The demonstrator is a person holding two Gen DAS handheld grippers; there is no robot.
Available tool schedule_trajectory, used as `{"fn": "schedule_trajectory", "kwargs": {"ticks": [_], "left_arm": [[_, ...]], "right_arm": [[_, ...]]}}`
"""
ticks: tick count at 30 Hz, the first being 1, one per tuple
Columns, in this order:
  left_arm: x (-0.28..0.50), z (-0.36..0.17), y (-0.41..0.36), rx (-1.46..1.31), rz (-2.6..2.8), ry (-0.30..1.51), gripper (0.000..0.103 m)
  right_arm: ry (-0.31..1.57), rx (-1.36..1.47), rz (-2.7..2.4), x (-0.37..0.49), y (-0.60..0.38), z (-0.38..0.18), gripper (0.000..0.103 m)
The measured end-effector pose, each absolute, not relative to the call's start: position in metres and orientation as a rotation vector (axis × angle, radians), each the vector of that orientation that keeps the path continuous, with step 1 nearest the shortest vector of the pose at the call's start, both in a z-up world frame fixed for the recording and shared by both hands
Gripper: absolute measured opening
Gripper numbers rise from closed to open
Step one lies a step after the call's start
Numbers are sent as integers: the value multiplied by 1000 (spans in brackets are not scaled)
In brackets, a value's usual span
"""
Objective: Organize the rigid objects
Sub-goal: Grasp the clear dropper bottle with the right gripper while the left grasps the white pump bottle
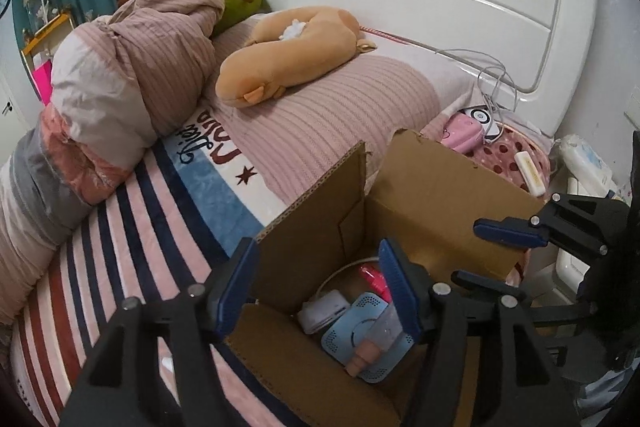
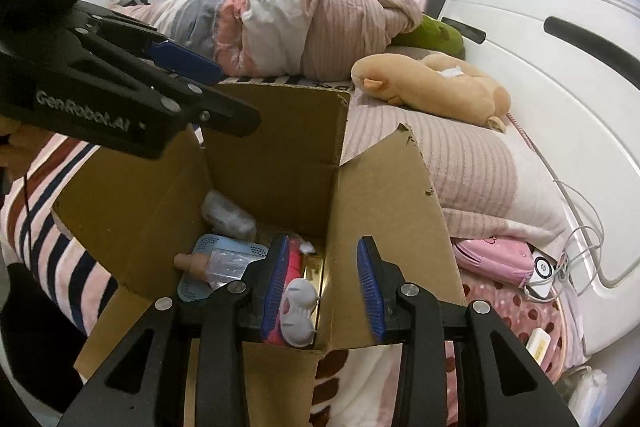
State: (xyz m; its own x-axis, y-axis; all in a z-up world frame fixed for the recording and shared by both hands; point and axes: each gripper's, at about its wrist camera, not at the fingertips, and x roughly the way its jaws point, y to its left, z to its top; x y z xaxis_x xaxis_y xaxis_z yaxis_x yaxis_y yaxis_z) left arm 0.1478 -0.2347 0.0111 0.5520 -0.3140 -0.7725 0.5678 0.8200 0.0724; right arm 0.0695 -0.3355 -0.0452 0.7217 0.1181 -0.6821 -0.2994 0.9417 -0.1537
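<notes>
Now both tongs (image 1: 318,291) (image 2: 326,285) hang empty over the carton (image 1: 452,187).

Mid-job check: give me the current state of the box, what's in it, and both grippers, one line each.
Cardboard box: open, flaps up, standing on the bed.
Blue vented device: inside the box, lying flat.
Small clear bottle: lying on the blue device.
White gadget: in the box beside the blue device.
Left gripper: open, empty, over the box.
Right gripper: open, straddling the box wall.
</notes>
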Motion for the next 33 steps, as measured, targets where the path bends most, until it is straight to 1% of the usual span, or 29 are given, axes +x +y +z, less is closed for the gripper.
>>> {"fn": "schedule_trajectory", "kwargs": {"ticks": [4,6,8,11,15,19,24,29,33], "left_arm": [[144,22,-216,276,-530,811,60],[139,31,-198,243,-516,785,63],[133,38,-175,216,-493,756,66],[124,45,-133,196,-426,722,67],[114,39,-68,149,-345,715,68],[108,19,-9,123,-265,734,68],[104,-17,41,65,-231,779,68],[105,-57,74,9,-210,835,68],[105,-77,87,-28,-207,861,68]], "right_arm": [[730,-267,232,68,-333,-42,32],[724,-263,237,67,-330,-38,32],[708,-260,249,63,-321,-30,32],[676,-235,296,58,-301,-14,33],[617,-209,388,52,-258,7,36],[605,-201,520,49,-201,12,37],[692,-220,609,62,-135,-19,37],[837,-224,603,97,-96,-89,37],[853,-253,522,134,-86,-139,37]]}}
